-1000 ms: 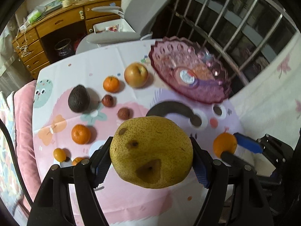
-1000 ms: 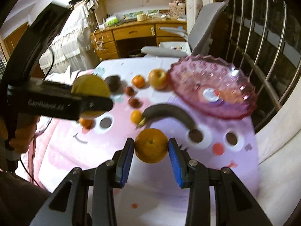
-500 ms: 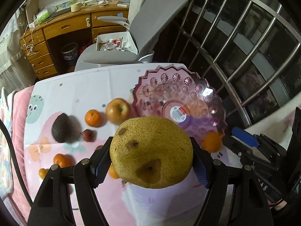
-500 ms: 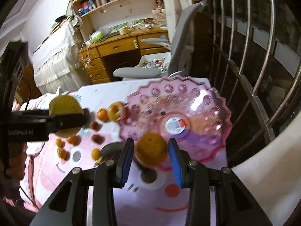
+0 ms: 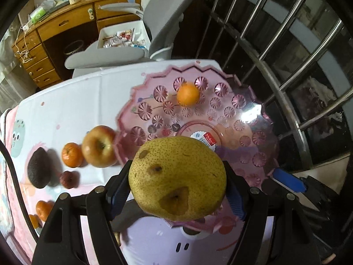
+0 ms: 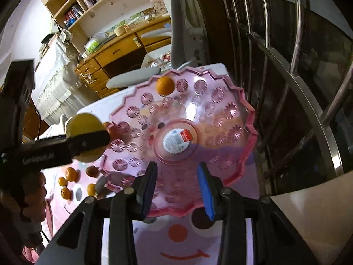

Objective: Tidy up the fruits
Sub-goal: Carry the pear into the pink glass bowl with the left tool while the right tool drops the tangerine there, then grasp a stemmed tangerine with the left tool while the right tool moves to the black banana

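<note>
Pear (image 5: 177, 187) sits clamped in my left hand-held gripper (image 5: 177, 191) at lower centre, while my right hand-held gripper (image 6: 177, 187) gapes empty over the pink bowl (image 6: 247, 119), orange (image 6: 164, 85) inside at upper centre.

Wooden desk (image 5: 66, 33); grey chair (image 5: 158, 15); window bars (image 5: 275, 44)

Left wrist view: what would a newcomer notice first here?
The big speckled yellow pear clamped in the left gripper fills the foreground, over the pink glass bowl's near rim. One small orange sits alone on the bowl's far side, while the right gripper hangs open and empty above it.
</note>
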### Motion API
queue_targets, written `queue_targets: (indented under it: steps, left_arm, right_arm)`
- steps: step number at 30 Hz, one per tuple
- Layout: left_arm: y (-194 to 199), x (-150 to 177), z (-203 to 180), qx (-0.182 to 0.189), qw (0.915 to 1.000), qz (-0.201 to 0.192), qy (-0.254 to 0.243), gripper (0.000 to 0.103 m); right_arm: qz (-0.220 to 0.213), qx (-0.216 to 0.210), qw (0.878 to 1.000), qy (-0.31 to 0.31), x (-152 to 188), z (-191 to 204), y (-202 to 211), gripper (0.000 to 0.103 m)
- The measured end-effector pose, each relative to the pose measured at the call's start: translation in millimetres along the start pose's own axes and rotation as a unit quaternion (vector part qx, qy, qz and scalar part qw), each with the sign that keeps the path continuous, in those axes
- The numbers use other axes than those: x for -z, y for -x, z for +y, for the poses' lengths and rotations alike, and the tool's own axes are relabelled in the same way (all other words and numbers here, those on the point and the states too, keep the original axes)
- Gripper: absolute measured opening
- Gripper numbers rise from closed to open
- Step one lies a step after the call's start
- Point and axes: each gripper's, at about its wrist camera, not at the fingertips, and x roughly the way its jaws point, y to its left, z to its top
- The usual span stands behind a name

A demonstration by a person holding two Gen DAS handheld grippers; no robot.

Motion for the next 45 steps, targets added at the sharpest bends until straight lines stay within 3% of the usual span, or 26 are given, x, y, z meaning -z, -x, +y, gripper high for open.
queue_targets:
  steps: [6, 8, 10, 23, 32, 45]
  left_arm:
    - [-27.5, 4.3, -5.4, -0.014, 0.9989, 0.044, -0.002, 0.075]
    - [-26.5, 4.0, -6.3, -0.011, 0.9993, 0.035, -0.002, 0.078]
    - [-19.8, 1.6, -7.9, -0.009, 0.9998, 0.016, -0.006, 0.09]
    - [8.9, 7.8, 4.9, -0.009, 0.9999, -0.002, 0.004, 0.09]
    - [39.8, 37.7, 34.4, -0.02, 0.9992, -0.012, 0.031, 0.09]
    - [95.4, 109.4, 112.1, -0.026, 0.9965, -0.025, 0.075, 0.09]
  right_arm:
    - [0.009, -0.009, 1.0, 0.0, 0.9, -5.6, -4.5, 0.038]
    - [0.011, -0.01, 1.0, 0.0, 1.3, -6.1, -4.6, 0.038]
    - [0.012, -0.012, 1.0, -0.003, 1.9, -6.4, -4.3, 0.038]
    - [0.012, -0.019, 1.0, -0.009, 5.4, 2.3, -1.1, 0.038]
    - [0.024, -0.023, 0.999, -0.021, 16.6, 19.6, 2.7, 0.038]
    - [0.037, -0.017, 0.999, -0.027, 59.3, 74.0, 14.6, 0.038]
